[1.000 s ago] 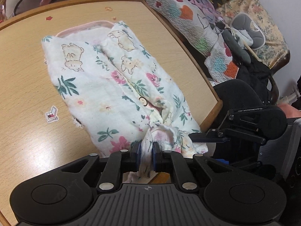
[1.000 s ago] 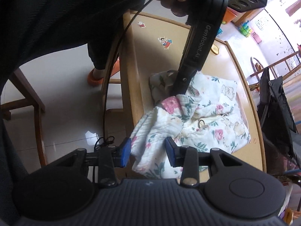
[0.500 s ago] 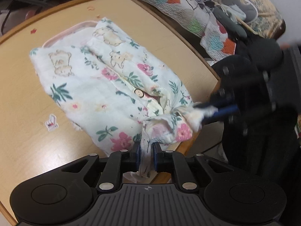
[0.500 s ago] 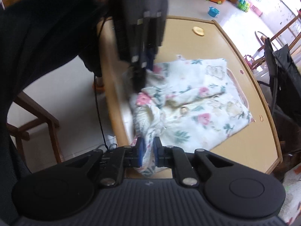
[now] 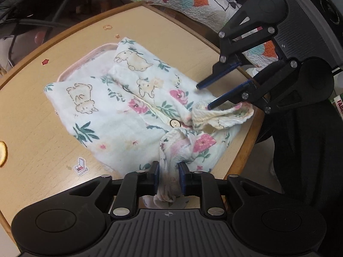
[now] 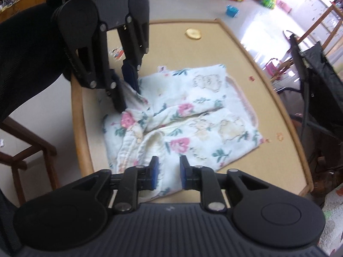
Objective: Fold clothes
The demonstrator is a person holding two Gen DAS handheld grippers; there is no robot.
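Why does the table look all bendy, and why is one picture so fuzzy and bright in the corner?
Left wrist view: the fisheye lens bows the table edge into a curve; the flowery garment is sharp and evenly lit. Right wrist view: softer and slightly blurred, most on the left gripper; the floor by the window is washed out white by daylight.

White floral garment (image 5: 128, 111) with bear prints, pink flowers and green leaves, partly folded, lying flat across centre of frame on the table (image 5: 32, 132); button visible along placket; bunched, twisted end at lower centre, near table edge.
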